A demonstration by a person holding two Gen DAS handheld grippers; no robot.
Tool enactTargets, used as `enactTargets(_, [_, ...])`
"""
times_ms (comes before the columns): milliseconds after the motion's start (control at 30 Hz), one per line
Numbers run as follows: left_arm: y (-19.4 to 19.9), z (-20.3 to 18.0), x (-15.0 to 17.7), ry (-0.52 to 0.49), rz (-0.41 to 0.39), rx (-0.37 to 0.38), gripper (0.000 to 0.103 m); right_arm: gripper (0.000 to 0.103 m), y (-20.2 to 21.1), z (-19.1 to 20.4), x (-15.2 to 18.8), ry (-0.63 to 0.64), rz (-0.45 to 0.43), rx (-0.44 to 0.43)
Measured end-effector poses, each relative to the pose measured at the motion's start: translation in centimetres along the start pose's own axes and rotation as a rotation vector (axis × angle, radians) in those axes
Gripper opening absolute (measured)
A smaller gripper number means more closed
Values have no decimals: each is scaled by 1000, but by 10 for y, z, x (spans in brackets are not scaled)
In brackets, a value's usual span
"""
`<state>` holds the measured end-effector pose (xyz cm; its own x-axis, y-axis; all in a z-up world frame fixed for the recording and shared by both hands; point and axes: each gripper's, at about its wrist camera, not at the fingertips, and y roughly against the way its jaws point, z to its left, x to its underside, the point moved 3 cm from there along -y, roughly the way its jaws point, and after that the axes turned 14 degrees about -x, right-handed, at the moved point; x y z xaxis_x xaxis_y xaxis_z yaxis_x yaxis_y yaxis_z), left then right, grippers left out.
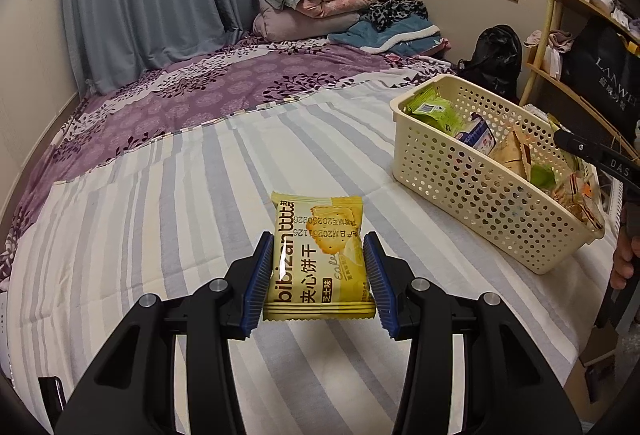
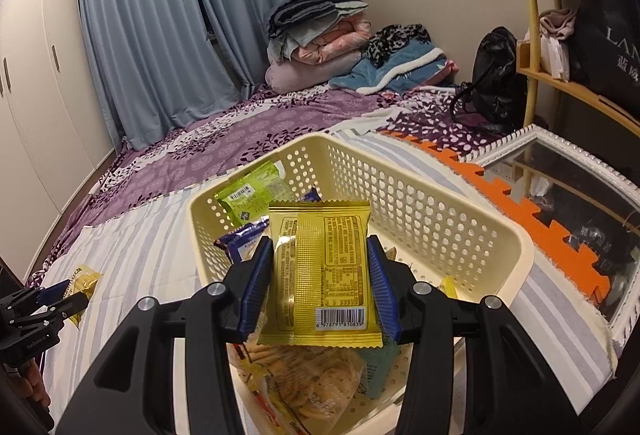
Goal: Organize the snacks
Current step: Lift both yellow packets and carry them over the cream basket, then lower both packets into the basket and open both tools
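My left gripper (image 1: 318, 277) is shut on a yellow biscuit packet (image 1: 318, 255), held face up above the striped bed sheet (image 1: 160, 235). A cream perforated basket (image 1: 500, 203) with several snack packets stands to its right. In the right wrist view, my right gripper (image 2: 320, 283) is shut on a second yellow packet (image 2: 320, 271), back side and barcode showing, held over the basket (image 2: 440, 219). Green, blue and clear packets lie inside it. The left gripper (image 2: 48, 305) with its packet shows at the far left of that view.
Folded bedding (image 1: 316, 3) is piled at the far end of the bed. A black bag (image 1: 496, 55) and a wooden shelf (image 1: 560, 35) stand at the right. A framed mirror (image 2: 560, 195) and orange foam mat (image 2: 520, 203) lie beside the basket. A white wardrobe (image 2: 36, 95) stands left.
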<state>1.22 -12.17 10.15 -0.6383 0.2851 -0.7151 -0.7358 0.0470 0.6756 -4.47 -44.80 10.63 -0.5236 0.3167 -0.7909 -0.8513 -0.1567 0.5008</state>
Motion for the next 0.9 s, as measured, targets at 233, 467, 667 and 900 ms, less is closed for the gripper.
enactTargets(233, [-1, -12, -6, -17, -1, 19, 47, 60, 7, -9, 1, -32, -24, -8])
enactTargets(467, [3, -30, -19, -48, -23, 40, 47, 60, 17, -14, 2, -30, -45, -4])
enactTargets(667, [6, -50, -38, -73, -46, 76, 47, 62, 29, -28, 2, -61, -85, 19])
enactTargets(900, [15, -85, -65, -100, -80, 154, 47, 66, 45, -38, -5, -43, -155, 102])
